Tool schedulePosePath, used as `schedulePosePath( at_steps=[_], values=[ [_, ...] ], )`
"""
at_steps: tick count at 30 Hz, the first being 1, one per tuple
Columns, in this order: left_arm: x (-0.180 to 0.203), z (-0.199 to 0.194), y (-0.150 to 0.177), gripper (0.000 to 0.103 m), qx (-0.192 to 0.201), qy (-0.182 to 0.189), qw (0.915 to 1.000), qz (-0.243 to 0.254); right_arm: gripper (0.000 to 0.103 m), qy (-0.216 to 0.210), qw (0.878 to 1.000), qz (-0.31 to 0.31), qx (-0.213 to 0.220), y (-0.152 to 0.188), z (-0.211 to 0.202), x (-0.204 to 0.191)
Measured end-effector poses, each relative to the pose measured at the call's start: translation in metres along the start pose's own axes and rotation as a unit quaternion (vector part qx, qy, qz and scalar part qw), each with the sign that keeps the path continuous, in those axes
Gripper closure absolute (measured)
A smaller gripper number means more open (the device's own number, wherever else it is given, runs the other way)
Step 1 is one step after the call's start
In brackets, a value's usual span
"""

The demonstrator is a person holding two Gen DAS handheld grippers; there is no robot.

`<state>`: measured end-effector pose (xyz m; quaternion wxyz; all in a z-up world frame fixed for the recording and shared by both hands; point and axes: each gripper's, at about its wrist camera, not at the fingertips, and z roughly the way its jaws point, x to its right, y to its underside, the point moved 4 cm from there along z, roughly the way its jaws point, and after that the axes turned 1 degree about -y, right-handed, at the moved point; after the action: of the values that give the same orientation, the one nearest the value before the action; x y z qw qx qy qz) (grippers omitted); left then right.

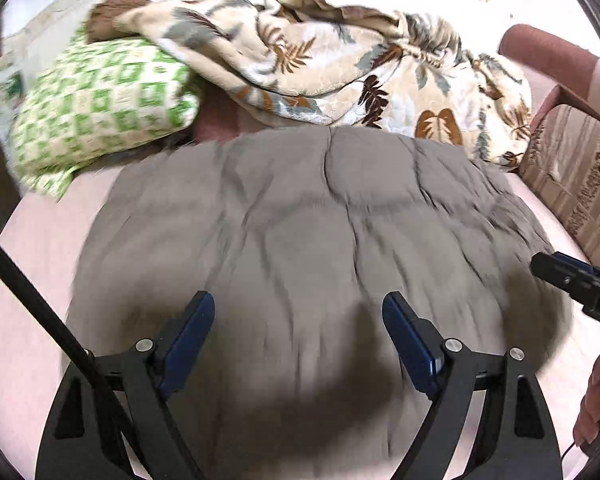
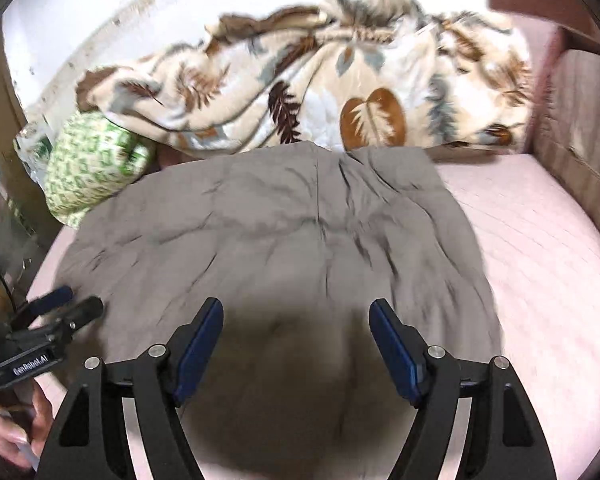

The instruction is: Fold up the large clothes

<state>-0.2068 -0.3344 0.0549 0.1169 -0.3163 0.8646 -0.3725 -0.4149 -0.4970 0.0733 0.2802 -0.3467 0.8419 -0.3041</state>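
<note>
A large grey-brown garment (image 1: 300, 220) lies spread and wrinkled on the pink bed sheet (image 1: 32, 280); it also shows in the right wrist view (image 2: 268, 232). My left gripper (image 1: 298, 308) is open and empty, hovering above the garment's near part. My right gripper (image 2: 296, 314) is open and empty above the garment's near right part. The right gripper shows at the right edge of the left wrist view (image 1: 572, 280). The left gripper shows at the left edge of the right wrist view (image 2: 60, 308).
A leaf-patterned beige blanket (image 1: 340, 64) lies bunched behind the garment, also in the right wrist view (image 2: 320, 92). A green checked pillow (image 1: 96, 104) sits at the back left. A striped brown cushion (image 1: 576, 184) and a reddish headboard (image 1: 548, 56) are at the right. A black pole (image 1: 32, 300) crosses the left.
</note>
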Motion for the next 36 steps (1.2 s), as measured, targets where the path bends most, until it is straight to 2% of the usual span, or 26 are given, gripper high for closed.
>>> schedulePosePath(
  at_steps=[5, 8, 11, 14, 16, 19, 22, 25, 29, 36],
  values=[
    [0.0, -0.056, 0.059, 0.017, 0.011, -0.035, 0.9993, -0.01, 0.024, -0.019, 0.999, 0.036, 0.014, 0.049, -0.04, -0.013],
    [-0.004, -0.078, 0.084, 0.017, 0.01, -0.049, 0.9985, -0.024, 0.024, -0.011, 1.0, 0.008, 0.008, 0.06, -0.045, -0.02],
    [-0.009, -0.085, 0.089, 0.017, 0.013, -0.079, 0.9964, -0.027, 0.024, -0.007, 1.0, -0.009, 0.014, 0.06, -0.046, -0.028],
    [-0.014, -0.086, 0.079, 0.017, 0.031, -0.086, 0.995, -0.04, 0.024, -0.01, 1.0, -0.004, 0.023, 0.056, -0.044, -0.026],
    [-0.018, -0.077, 0.07, 0.017, 0.037, -0.095, 0.9938, -0.044, 0.024, -0.005, 1.0, -0.003, 0.028, 0.051, -0.04, -0.023],
    [-0.029, -0.048, 0.052, 0.017, 0.025, -0.096, 0.9928, -0.066, 0.024, 0.011, 0.999, 0.004, 0.037, 0.039, -0.03, -0.017],
    [-0.042, -0.026, 0.044, 0.017, 0.029, -0.103, 0.9902, -0.091, 0.024, 0.019, 0.999, 0.033, 0.031, 0.029, -0.012, -0.007],
    [-0.054, -0.006, 0.049, 0.017, 0.015, -0.124, 0.9876, -0.095, 0.024, 0.033, 0.998, 0.047, 0.019, 0.028, 0.006, 0.002],
    [-0.058, 0.008, 0.055, 0.017, 0.01, -0.126, 0.9871, -0.099, 0.02, 0.052, 0.997, 0.055, -0.02, 0.039, 0.036, 0.008],
    [-0.054, 0.017, 0.055, 0.016, -0.001, -0.146, 0.9854, -0.087, 0.014, 0.078, 0.997, 0.019, -0.022, 0.044, 0.045, -0.001]
  ],
)
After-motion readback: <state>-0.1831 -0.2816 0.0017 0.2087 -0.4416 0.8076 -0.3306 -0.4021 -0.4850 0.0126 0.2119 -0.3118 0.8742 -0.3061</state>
